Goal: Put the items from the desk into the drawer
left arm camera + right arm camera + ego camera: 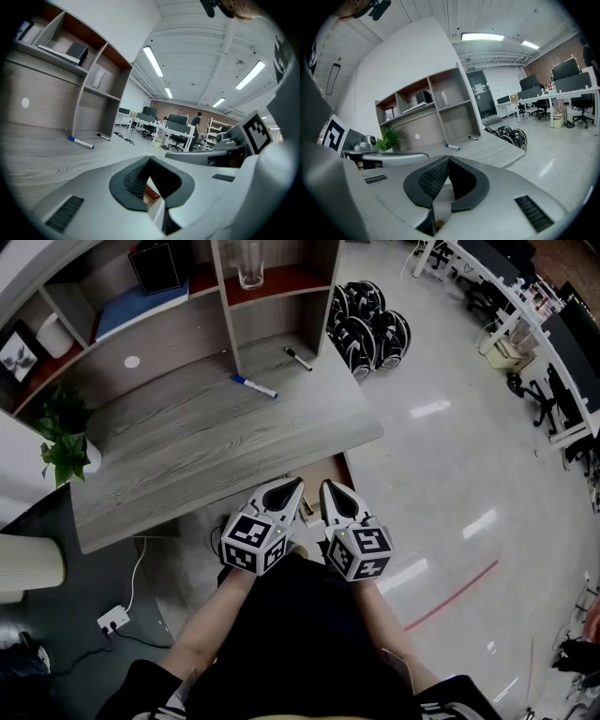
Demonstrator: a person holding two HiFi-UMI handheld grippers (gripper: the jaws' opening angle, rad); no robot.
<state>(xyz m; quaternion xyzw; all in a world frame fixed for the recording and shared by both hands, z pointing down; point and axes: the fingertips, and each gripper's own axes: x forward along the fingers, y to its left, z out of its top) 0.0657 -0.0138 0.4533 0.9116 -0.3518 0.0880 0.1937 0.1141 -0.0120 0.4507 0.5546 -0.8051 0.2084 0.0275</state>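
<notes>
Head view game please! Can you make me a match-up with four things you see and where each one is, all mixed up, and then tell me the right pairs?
Things
1. blue marker
2. plant
3. glass
4. black helmets

Places
A. standing at the left corner of the desk
B. on the floor beside the desk
C. lying flat on the desk top
D. up on a shelf

Pairs: 1-C, 2-A, 3-D, 4-B.
</notes>
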